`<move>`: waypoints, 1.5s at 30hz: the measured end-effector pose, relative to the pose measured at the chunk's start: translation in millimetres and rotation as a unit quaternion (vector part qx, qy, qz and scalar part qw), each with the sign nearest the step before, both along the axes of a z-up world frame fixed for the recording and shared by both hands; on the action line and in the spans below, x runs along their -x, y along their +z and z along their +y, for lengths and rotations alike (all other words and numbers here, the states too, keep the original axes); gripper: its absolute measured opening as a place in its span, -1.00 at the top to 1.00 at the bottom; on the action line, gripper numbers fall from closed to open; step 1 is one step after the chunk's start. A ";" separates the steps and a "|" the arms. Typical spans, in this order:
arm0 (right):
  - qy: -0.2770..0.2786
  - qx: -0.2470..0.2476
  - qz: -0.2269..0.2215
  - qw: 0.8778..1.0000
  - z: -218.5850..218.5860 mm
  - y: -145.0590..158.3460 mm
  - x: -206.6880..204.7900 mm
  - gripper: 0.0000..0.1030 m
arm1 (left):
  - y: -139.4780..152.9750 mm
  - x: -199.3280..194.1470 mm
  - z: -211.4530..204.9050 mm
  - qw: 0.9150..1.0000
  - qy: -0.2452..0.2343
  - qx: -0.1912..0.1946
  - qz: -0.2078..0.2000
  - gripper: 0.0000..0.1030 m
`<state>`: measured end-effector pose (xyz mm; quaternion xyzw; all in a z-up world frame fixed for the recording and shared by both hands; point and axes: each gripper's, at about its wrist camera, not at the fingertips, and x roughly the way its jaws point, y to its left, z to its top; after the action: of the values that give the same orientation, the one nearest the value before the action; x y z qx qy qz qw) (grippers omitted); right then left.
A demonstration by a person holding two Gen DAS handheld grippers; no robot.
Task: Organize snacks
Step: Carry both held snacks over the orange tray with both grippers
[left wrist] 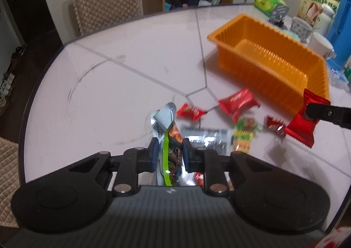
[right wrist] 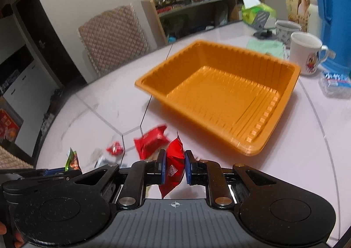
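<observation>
We hold two light, crinkly snacks above the counter (left wrist: 109,77): left hand-held gripper (left wrist: 169,157) clamped mid-body on a green packet (left wrist: 170,138), right hand-held gripper (right wrist: 174,165) pinching a red packet (right wrist: 174,160). Slippery film; grip centrally. Empty tray (right wrist: 252,145) waits upper right.

We are holding the left hand-held gripper (left wrist: 168,157) tilted steeply downward, its blue pads (left wrist: 154,151) pressing together on a green-edged snack packet (left wrist: 170,138) that is standing up between them. We are angling the right hand-held gripper (right wrist: 174,168) downward too, its jaws clamping a red snack packet (right wrist: 174,165). In the left wrist view its black finger is reaching in from the right edge; the blur there is leaving the second finger unclear.
</observation>
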<state>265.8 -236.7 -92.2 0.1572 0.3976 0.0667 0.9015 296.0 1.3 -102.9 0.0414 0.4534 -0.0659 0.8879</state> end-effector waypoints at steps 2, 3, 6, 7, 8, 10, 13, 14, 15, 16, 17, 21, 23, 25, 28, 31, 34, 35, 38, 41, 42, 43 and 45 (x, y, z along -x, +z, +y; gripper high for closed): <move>-0.006 0.000 -0.011 1.000 -7.3 7.6 -3.6 0.67 | 8.3 -3.4 -3.8 1.000 -0.008 0.005 -0.012 0.60; -0.010 0.001 -0.017 1.000 -10.9 11.3 -5.5 0.67 | 12.5 -5.4 -6.3 1.000 -0.012 0.007 -0.017 0.60; -0.020 0.006 -0.032 0.999 -21.3 20.4 -13.1 0.67 | 24.8 -13.4 -17.0 0.999 -0.031 0.016 -0.034 0.60; -0.026 0.008 -0.036 0.999 -25.1 22.7 -16.3 0.67 | 28.7 -17.2 -21.9 0.998 -0.038 0.020 -0.039 0.60; -0.032 0.010 -0.040 0.999 -29.6 24.9 -19.5 0.67 | 32.5 -21.1 -26.6 0.998 -0.044 0.026 -0.043 0.60; -0.043 0.011 -0.046 0.998 -38.3 27.3 -26.0 0.66 | 38.7 -29.9 -38.8 0.996 -0.056 0.039 -0.051 0.60; -0.055 0.017 -0.051 0.997 -50.5 30.3 -38.0 0.66 | 47.7 -45.7 -60.0 0.994 -0.073 0.056 -0.061 0.60; -0.058 0.019 -0.052 0.997 -54.0 30.3 -41.4 0.66 | 50.6 -51.5 -68.1 0.993 -0.079 0.061 -0.065 0.60; -0.061 0.021 -0.051 0.997 -57.2 30.0 -45.4 0.66 | 53.2 -57.4 -75.9 0.992 -0.086 0.066 -0.069 0.60; -0.064 0.022 -0.050 0.996 -61.0 29.8 -50.4 0.66 | 55.4 -63.3 -84.4 0.991 -0.092 0.070 -0.072 0.60; -0.066 0.021 -0.049 0.996 -63.5 28.5 -53.9 0.66 | 57.1 -69.7 -92.5 0.990 -0.099 0.073 -0.074 0.60; -0.069 0.026 -0.037 0.997 -72.8 21.4 -69.9 0.66 | 56.5 -94.7 -124.0 0.987 -0.122 0.080 -0.071 0.60; -0.066 0.029 -0.022 0.997 -75.8 13.9 -77.8 0.66 | 50.9 -106.7 -139.5 0.986 -0.132 0.080 -0.062 0.60; -0.063 0.026 -0.003 0.998 -78.8 5.1 -84.9 0.66 | 42.3 -119.1 -151.4 0.986 -0.137 0.083 -0.044 0.60; -0.062 0.016 0.024 0.998 -85.5 -7.8 -94.8 0.66 | 25.6 -133.9 -164.8 0.987 -0.141 0.081 -0.019 0.60; -0.064 0.005 0.051 0.997 -91.7 -19.1 -104.2 0.66 | 11.1 -145.4 -172.8 0.987 -0.140 0.079 0.001 0.61; -0.065 0.007 0.069 0.996 -94.6 -27.9 -113.9 0.66 | 1.4 -154.3 -177.4 0.987 -0.138 0.077 0.014 0.61; -0.065 0.007 0.072 0.995 -95.0 -29.4 -116.9 0.66 | -0.8 -156.6 -179.4 0.988 -0.138 0.075 0.015 0.61; -0.064 0.005 0.081 0.995 -95.4 -34.4 -122.4 0.66 | -6.6 -163.9 -186.4 0.988 -0.140 0.068 0.018 0.61; -0.062 0.005 0.088 0.994 -94.4 -37.6 -128.6 0.66 | -11.8 -171.0 -191.7 0.988 -0.143 0.059 0.020 0.61; -0.061 0.005 0.089 0.994 -94.0 -38.2 -129.9 0.66 | -13.1 -173.6 -193.2 0.988 -0.143 0.057 0.021 0.61; -0.060 0.004 0.090 0.994 -94.1 -39.0 -131.8 0.67 | -14.8 -175.8 -194.3 0.988 -0.143 0.055 0.022 0.61; -0.060 0.004 0.092 0.994 -94.1 -40.4 -135.5 0.67 | -18.9 -180.6 -195.7 0.988 -0.142 0.050 0.026 0.61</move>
<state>401.3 -330.8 -132.6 0.1826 0.4687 -0.0039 0.8643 476.6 -194.4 -121.8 0.0592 0.4620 -0.2154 0.8583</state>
